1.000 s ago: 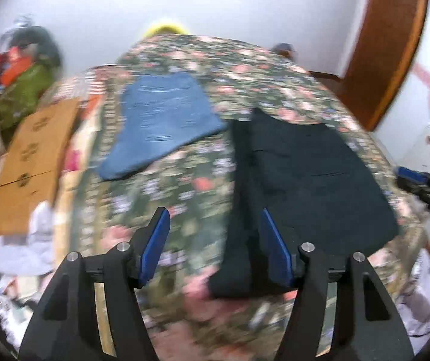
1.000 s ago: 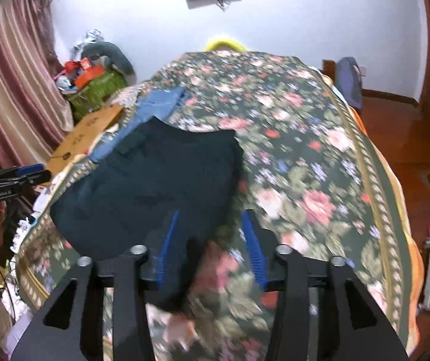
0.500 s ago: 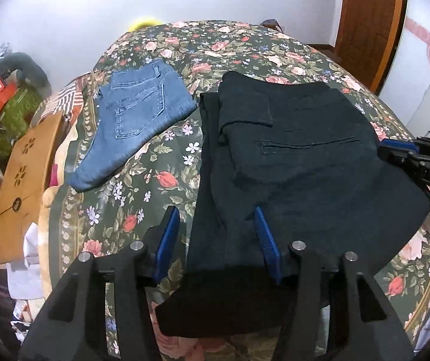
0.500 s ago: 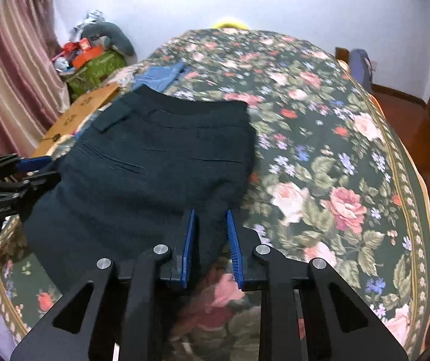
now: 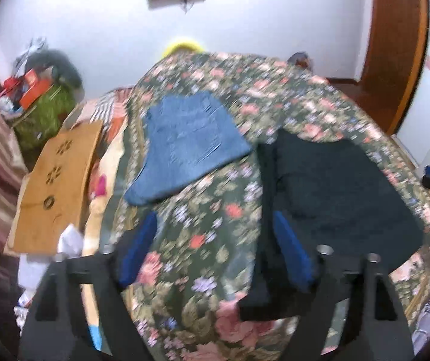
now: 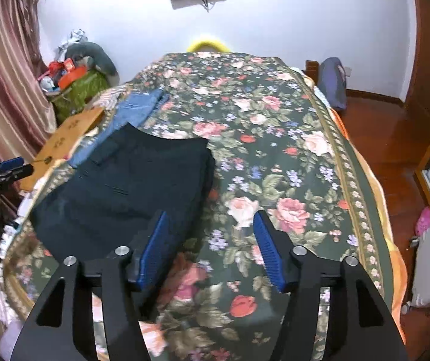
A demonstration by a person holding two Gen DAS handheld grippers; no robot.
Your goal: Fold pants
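Dark navy pants (image 5: 335,192) lie folded flat on the floral bedspread (image 5: 215,216); they also show in the right wrist view (image 6: 130,186). My left gripper (image 5: 215,249) is open and empty, above the bed at the pants' left edge, its right finger over the dark cloth. My right gripper (image 6: 210,246) is open and empty, above the pants' near right corner. The left view is blurred by motion.
Folded blue jeans (image 5: 187,144) lie further back on the bed, also visible in the right wrist view (image 6: 136,108). A cardboard box (image 5: 55,186) and clutter stand left of the bed. A wooden door (image 5: 395,45) and wood floor (image 6: 389,138) are on the right.
Both grippers have opened and lifted back from the dark pants. The right gripper, nearly shut on the pants' edge half a second ago, has let go. The pants lie flat.
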